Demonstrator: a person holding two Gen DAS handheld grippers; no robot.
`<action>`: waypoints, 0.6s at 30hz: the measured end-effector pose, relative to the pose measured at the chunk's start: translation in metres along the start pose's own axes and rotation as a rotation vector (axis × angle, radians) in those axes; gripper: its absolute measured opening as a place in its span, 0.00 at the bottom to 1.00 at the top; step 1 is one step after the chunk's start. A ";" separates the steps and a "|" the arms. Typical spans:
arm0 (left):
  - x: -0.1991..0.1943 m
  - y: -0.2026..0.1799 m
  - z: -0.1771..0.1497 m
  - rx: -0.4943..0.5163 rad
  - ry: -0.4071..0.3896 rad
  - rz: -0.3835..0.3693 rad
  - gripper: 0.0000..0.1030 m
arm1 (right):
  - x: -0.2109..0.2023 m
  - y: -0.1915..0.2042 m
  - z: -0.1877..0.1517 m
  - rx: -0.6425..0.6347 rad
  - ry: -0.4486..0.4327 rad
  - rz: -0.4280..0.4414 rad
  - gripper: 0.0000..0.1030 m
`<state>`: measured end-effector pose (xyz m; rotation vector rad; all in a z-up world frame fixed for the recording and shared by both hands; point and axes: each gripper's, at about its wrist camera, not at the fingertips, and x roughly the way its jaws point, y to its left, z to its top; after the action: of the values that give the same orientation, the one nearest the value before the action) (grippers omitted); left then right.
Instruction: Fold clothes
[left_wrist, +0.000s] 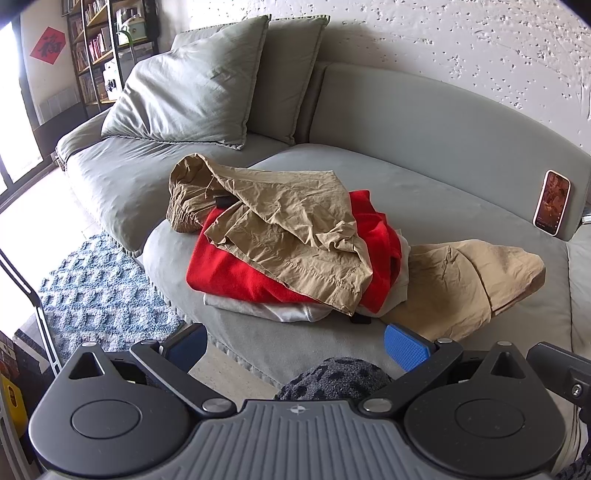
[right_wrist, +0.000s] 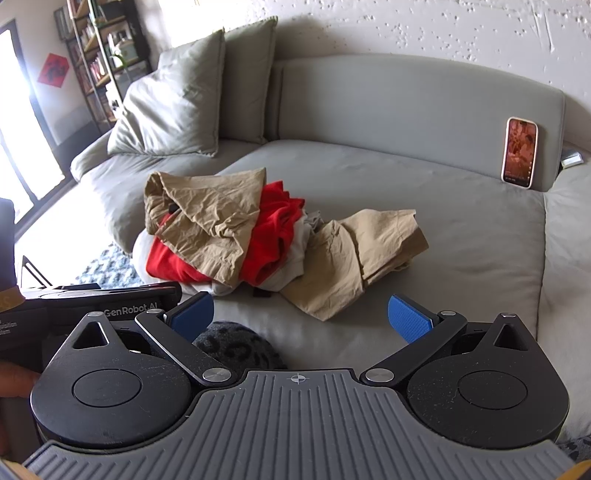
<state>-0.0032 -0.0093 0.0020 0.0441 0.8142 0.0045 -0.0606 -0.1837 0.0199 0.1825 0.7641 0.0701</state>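
Both claws sit low at the sofa's front edge, spread wide and empty: the left gripper (left_wrist: 297, 345) and the right gripper (right_wrist: 301, 317). Ahead of them on the soft grey sofa seat (right_wrist: 461, 236) lies a messy pile. Wrinkled tan cloth trousers (left_wrist: 295, 229) drape over a bright red fleece top (left_wrist: 229, 269), stretching from left to right. Underneath is something white, maybe a shirt. The trousers' loose end lies nearer the right claw.
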 end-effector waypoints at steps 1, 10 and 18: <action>0.001 0.000 0.000 -0.001 0.001 0.001 0.99 | 0.000 0.000 0.000 0.000 0.001 0.001 1.00; 0.009 0.017 0.002 -0.060 -0.015 0.018 0.99 | 0.011 0.004 0.002 -0.013 0.022 -0.001 1.00; 0.030 0.060 0.015 -0.127 -0.037 0.116 0.99 | 0.035 0.015 0.021 -0.058 0.020 0.001 1.00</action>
<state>0.0290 0.0506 -0.0068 -0.0283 0.7723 0.1646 -0.0211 -0.1676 0.0139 0.1271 0.7810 0.0956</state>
